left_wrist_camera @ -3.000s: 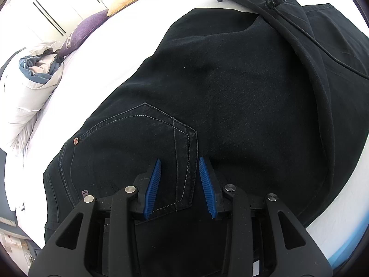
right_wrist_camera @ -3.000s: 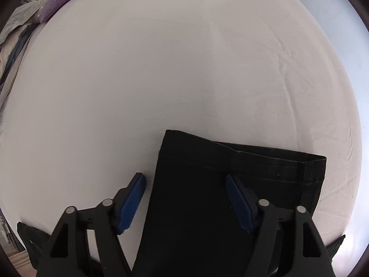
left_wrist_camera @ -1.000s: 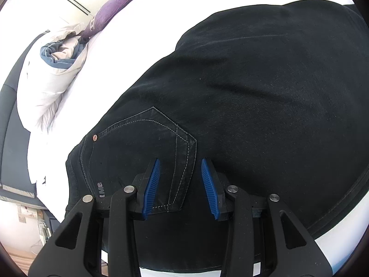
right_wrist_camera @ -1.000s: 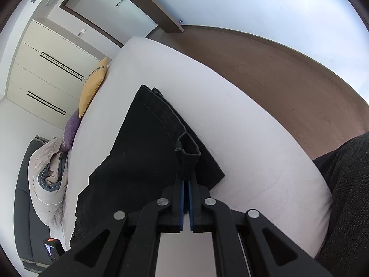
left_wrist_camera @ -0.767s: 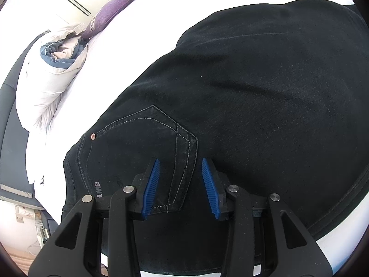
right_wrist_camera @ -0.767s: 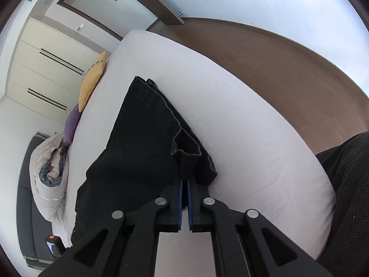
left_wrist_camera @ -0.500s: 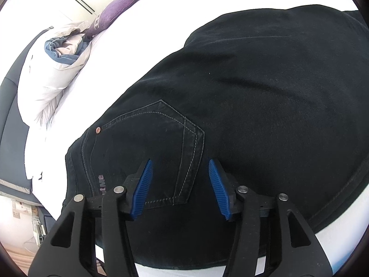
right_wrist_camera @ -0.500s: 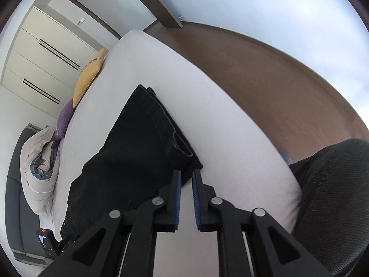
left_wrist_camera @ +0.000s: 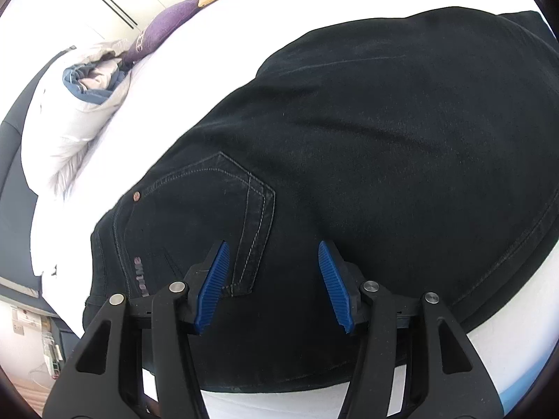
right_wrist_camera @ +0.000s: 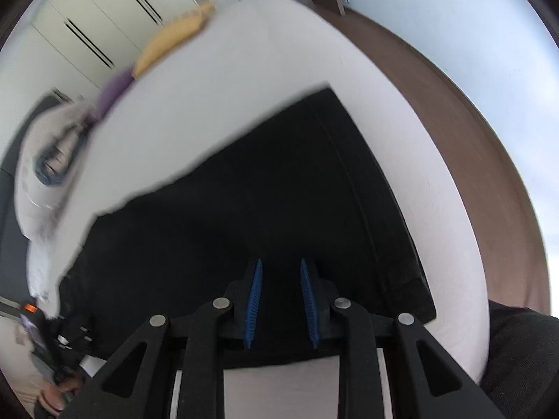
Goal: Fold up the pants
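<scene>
Black jeans (left_wrist_camera: 349, 160) lie folded on a white bed (left_wrist_camera: 216, 35), the back pocket (left_wrist_camera: 209, 202) facing up near the waist end. My left gripper (left_wrist_camera: 272, 286) is open and empty just above the fabric beside the pocket. In the right wrist view the jeans (right_wrist_camera: 262, 188) show as a dark folded block with the hem edge on the right. My right gripper (right_wrist_camera: 279, 300) is open a little and empty above the jeans' near edge. That view is blurred.
A purple pillow (left_wrist_camera: 164, 17), a yellow pillow (right_wrist_camera: 174, 38) and a rumpled white duvet (left_wrist_camera: 73, 97) lie at the head of the bed. Brown floor (right_wrist_camera: 471, 111) runs along the bed's right side. Wardrobe doors (right_wrist_camera: 104, 14) stand behind.
My right gripper let go of the hem it pinched and opened, then swung over the jeans. My left gripper's jaws opened wider above the pocket.
</scene>
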`<action>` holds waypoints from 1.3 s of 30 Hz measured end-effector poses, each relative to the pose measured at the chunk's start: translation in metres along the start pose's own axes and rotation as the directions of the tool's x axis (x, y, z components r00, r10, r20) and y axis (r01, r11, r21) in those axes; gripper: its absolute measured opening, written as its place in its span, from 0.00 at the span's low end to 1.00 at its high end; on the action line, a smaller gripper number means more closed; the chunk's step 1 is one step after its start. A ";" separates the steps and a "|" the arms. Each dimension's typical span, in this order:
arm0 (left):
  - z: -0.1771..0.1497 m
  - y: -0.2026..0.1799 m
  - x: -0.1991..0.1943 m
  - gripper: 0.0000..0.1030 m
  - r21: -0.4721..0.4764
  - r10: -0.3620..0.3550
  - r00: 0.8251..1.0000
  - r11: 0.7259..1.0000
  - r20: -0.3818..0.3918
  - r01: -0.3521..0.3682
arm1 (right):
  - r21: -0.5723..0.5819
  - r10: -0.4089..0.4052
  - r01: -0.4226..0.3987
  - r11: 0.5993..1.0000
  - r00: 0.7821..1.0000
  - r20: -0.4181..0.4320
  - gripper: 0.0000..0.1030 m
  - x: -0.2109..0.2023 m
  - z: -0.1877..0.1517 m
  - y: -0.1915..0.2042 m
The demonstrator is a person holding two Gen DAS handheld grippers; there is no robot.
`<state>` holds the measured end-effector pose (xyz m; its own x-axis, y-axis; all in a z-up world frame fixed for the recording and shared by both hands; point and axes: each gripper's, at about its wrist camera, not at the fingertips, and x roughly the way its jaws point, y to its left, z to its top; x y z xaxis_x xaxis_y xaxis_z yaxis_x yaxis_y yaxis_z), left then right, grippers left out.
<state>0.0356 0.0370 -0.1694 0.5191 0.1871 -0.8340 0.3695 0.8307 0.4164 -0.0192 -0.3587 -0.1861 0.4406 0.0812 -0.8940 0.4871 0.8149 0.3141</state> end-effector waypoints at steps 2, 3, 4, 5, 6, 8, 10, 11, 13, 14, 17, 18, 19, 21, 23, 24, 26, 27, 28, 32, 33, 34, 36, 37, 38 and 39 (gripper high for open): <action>-0.004 0.001 -0.001 0.51 0.001 -0.008 1.000 1.000 -0.003 0.008 | -0.046 -0.050 0.051 0.998 0.999 0.008 0.01 0.004 -0.011 -0.002; -0.007 0.000 -0.002 0.51 0.005 -0.008 1.000 1.000 -0.002 0.008 | -0.075 -0.084 0.084 0.994 0.996 0.001 0.00 0.002 -0.015 -0.001; -0.010 -0.002 -0.004 0.51 0.013 -0.005 1.000 1.000 0.000 0.005 | -0.080 -0.090 0.089 0.993 0.996 -0.011 0.00 0.000 -0.018 -0.001; -0.014 -0.004 -0.006 0.51 0.023 0.001 1.000 1.000 0.004 -0.001 | -0.088 -0.099 0.096 0.991 0.995 -0.026 0.00 -0.002 -0.021 -0.001; -0.014 -0.003 -0.007 0.51 0.029 0.005 1.000 1.000 0.007 -0.006 | -0.111 -0.119 0.114 0.987 0.992 -0.038 0.00 -0.002 -0.023 0.002; -0.014 -0.004 -0.011 0.51 0.034 0.013 1.000 0.999 0.013 -0.013 | -0.156 -0.154 0.145 0.977 0.987 -0.050 0.00 -0.005 -0.029 0.007; -0.012 -0.003 -0.020 0.51 0.016 -0.020 0.999 1.000 0.032 0.019 | -0.158 -0.151 0.140 0.977 0.987 -0.058 0.00 -0.005 -0.033 0.005; -0.011 -0.005 -0.026 0.51 0.010 -0.032 0.998 0.999 0.050 0.032 | -0.150 -0.142 0.131 0.980 0.988 -0.061 0.00 -0.006 -0.034 0.003; 0.000 -0.012 -0.037 0.51 0.014 -0.038 0.994 0.999 0.103 0.036 | -0.138 -0.140 0.128 0.982 0.987 -0.076 0.00 -0.008 -0.034 0.001; 0.006 -0.015 -0.039 0.51 0.018 -0.043 0.992 0.999 0.116 0.041 | -0.134 -0.150 0.138 0.981 0.985 -0.084 0.00 -0.010 -0.033 0.002; 0.017 -0.029 -0.030 0.57 0.034 -0.107 0.991 0.994 0.086 0.104 | -0.135 -0.120 0.115 0.984 0.992 -0.031 0.07 -0.034 -0.027 0.019; 0.016 -0.036 -0.020 0.57 0.055 -0.138 0.990 0.989 0.036 0.136 | -0.149 -0.073 0.071 0.986 0.997 -0.006 0.07 -0.042 -0.025 0.028; 0.012 -0.041 -0.016 0.56 0.077 -0.129 0.991 0.989 0.030 0.126 | -0.171 -0.026 0.027 0.985 1.000 0.009 0.08 -0.047 -0.022 0.041; 0.005 -0.047 -0.022 0.55 0.126 -0.114 0.992 0.986 0.050 0.107 | -0.262 0.045 -0.045 0.964 0.999 -0.003 0.22 -0.044 -0.022 0.073; -0.004 -0.048 -0.026 0.55 0.139 -0.145 0.989 0.980 0.028 0.140 | -0.375 0.051 -0.058 0.925 0.998 -0.027 0.30 -0.029 -0.025 0.108; -0.010 -0.047 -0.027 0.55 0.137 -0.162 0.987 0.978 0.016 0.158 | -0.421 0.056 -0.067 0.904 0.998 -0.038 0.30 -0.020 -0.027 0.123; -0.018 -0.044 -0.028 0.55 0.130 -0.183 0.983 0.975 0.004 0.180 | -0.475 0.061 -0.089 0.876 0.995 -0.073 0.30 0.002 -0.033 0.145; -0.023 -0.044 -0.029 0.55 0.125 -0.188 0.982 0.975 0.001 0.186 | -0.488 0.032 -0.077 0.869 0.994 -0.101 0.30 0.016 -0.035 0.151; -0.026 -0.044 -0.031 0.55 0.122 -0.189 0.982 0.975 -0.001 0.188 | -0.500 -0.014 -0.060 0.864 0.990 -0.143 0.30 0.033 -0.041 0.153; -0.036 -0.048 -0.040 0.55 0.151 -0.168 0.986 0.975 0.006 0.165 | -0.561 -0.085 0.002 0.828 0.989 -0.122 0.31 0.047 -0.077 0.146; -0.037 -0.049 -0.042 0.55 0.161 -0.169 0.986 0.973 0.005 0.166 | -0.565 -0.081 0.005 0.825 0.991 -0.110 0.31 0.043 -0.083 0.143; -0.037 -0.048 -0.045 0.54 0.167 -0.176 0.984 0.971 0.001 0.173 | -0.549 -0.067 -0.006 0.836 0.991 -0.113 0.31 0.041 -0.086 0.138; -0.031 -0.042 -0.052 0.54 0.161 -0.189 0.982 0.969 0.002 0.186 | -0.538 -0.045 -0.030 0.842 0.991 -0.127 0.31 0.037 -0.088 0.130; -0.023 -0.035 -0.058 0.54 0.143 -0.191 0.981 0.972 0.028 0.185 | -0.530 -0.039 -0.040 0.847 0.990 -0.137 0.31 0.037 -0.086 0.127; -0.013 -0.029 -0.064 0.54 0.119 -0.196 0.979 0.975 0.061 0.188 | -0.522 -0.035 -0.047 0.852 0.989 -0.146 0.31 0.036 -0.081 0.126; -0.001 -0.022 -0.070 0.56 0.087 -0.205 0.974 0.977 0.097 0.197 | -0.520 -0.037 -0.050 0.853 0.987 -0.156 0.31 0.035 -0.081 0.125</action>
<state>-0.0097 0.0066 -0.1211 0.5048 -0.0392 -0.8624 0.5303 0.8023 0.2740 -0.0037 -0.2073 -0.2039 0.2989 0.1394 -0.9440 0.0013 0.9892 0.1465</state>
